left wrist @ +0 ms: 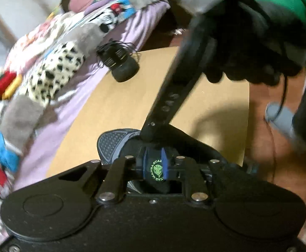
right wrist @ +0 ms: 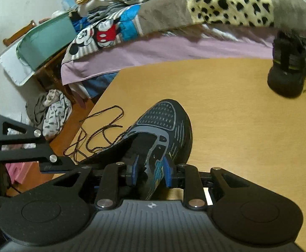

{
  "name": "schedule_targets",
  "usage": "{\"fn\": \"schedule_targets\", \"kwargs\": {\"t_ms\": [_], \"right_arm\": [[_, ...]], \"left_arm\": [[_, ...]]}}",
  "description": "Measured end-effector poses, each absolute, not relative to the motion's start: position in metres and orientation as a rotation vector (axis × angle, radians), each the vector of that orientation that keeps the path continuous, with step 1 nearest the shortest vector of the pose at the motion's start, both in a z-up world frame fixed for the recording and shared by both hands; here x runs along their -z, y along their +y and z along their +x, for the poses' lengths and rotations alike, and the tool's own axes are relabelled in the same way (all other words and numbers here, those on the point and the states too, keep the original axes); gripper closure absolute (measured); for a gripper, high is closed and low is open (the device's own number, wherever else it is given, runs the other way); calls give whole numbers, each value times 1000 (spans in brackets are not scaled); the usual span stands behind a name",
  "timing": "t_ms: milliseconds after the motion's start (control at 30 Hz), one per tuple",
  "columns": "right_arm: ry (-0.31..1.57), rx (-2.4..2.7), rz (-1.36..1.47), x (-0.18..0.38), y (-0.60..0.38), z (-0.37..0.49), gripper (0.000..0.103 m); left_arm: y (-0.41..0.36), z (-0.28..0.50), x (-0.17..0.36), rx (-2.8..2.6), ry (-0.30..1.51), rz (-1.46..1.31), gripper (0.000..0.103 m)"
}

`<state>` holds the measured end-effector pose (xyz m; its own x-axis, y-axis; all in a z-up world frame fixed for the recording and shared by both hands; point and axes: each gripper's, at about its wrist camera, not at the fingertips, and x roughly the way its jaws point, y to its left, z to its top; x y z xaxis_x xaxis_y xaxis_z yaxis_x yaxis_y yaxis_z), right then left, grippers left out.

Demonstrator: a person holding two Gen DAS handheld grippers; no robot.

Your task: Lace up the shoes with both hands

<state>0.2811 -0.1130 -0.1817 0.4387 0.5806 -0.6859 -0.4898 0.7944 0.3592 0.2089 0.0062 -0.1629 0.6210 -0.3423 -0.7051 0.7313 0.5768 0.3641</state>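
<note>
Holding the shoe [right wrist: 163,130] steady is the step in hand, judged from both grips sitting on it while the lace [right wrist: 102,130] lies loose. The shoe rests on the worktop [right wrist: 236,136], toe pointing away toward the bed [right wrist: 173,46]. The lace trails in loops off the shoe's left side, over the worktop edge; no eyelet appears threaded yet.

The right gripper [right wrist: 150,173] has its fingers narrow and closed on the shoe's side wall by the opening, the blue pads pressing from both sides. The left gripper [left wrist: 154,167] has its fingers narrow around the tongue with the green logo [left wrist: 157,169]; the pads appear to press it, though the near pad is partly hidden.

To do this well, keep the right grip firm and low so the shoe does not slide. Pull the tongue up and clear so the eyelets show. One gripper must then let go to fetch a lace end.

Both grippers point steeply downward at the shoe. In the left wrist view a gloved hand [left wrist: 247,48] holds the right tool's handle, its arm crossing the frame. A second shoe [right wrist: 289,71] stands well apart near the bed.
</note>
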Motion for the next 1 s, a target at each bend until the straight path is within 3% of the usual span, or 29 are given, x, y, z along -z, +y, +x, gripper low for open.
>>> {"fn": "schedule_targets", "kwargs": {"t_ms": [167, 267, 500, 767, 1000], "right_arm": [[855, -671, -66, 176, -99, 274, 76], [856, -674, -36, 175, -101, 275, 76], [881, -649, 174, 177, -113, 289, 73], [894, -612, 313, 181, -116, 302, 66], [901, -616, 333, 184, -111, 306, 65]], "left_arm": [[42, 225, 144, 641, 639, 394, 85], [70, 237, 144, 517, 657, 267, 84], [141, 262, 155, 195, 744, -37, 58], [231, 269, 178, -107, 808, -442, 58], [247, 280, 189, -160, 848, -438, 60]]}}
